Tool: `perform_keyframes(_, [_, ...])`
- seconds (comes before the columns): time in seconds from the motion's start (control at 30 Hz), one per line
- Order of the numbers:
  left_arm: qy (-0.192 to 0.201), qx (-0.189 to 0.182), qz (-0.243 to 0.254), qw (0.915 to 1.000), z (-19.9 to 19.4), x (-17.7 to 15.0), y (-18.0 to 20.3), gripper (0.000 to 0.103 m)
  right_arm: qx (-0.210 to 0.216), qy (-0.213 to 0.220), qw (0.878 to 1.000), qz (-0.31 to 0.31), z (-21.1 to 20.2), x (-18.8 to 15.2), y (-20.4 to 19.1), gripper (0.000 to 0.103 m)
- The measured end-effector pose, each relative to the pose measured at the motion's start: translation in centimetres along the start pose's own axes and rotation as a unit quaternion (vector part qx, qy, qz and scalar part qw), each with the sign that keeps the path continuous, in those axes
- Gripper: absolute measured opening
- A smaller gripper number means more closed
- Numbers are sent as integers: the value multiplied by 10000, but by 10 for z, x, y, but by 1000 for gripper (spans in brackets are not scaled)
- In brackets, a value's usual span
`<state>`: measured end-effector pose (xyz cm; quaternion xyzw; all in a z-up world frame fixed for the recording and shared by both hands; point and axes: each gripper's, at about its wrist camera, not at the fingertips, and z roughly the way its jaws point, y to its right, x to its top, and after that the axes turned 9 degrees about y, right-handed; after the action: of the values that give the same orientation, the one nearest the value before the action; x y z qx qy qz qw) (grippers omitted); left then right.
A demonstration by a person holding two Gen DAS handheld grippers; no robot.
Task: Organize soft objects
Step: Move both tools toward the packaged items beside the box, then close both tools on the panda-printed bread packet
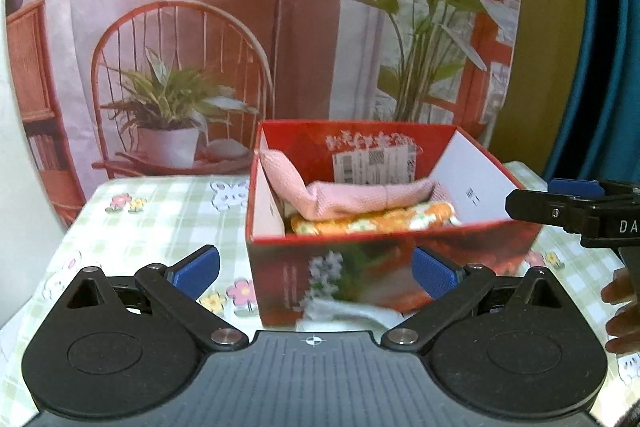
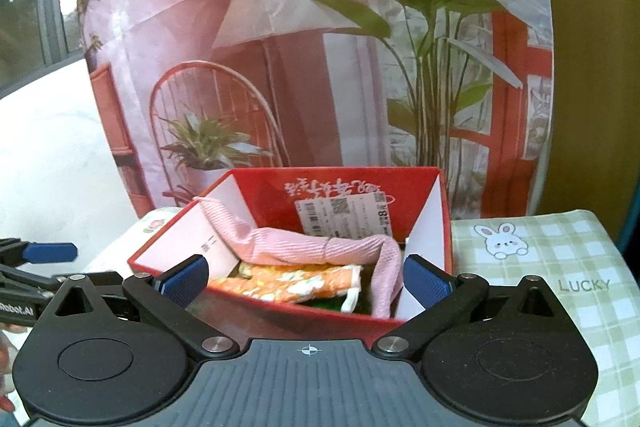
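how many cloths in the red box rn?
2 clear ones in the red box: a pink cloth on top, one end draped up the left wall, and an orange floral cloth under it. A green patch beneath may be a third.

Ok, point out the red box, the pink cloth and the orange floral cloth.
red box (image 2: pixel 280 313), right wrist view, near wall.
pink cloth (image 2: pixel 296 247), right wrist view, middle fold.
orange floral cloth (image 1: pixel 360 225), left wrist view, front edge.
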<state>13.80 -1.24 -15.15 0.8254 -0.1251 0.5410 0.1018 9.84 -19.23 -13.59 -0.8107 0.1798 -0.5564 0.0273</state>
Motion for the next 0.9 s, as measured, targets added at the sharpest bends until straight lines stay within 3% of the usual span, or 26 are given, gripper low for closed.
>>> perform_keyframes(0.43, [-402, -14, -612, 9973, -14, -36, -14, 103, 29, -617, 9980, -99, -18, -50, -8, 103])
perform_keyframes(0.63, [-647, 73, -610, 9960, -22, -50, -18, 103, -98, -886, 9958, -230, -26, -67, -10, 103])
perform_keyframes(0.9, [-977, -151, -649, 9930, -18, -64, -12, 99, -116, -1305, 9910, -274, -26, -88, -10, 103])
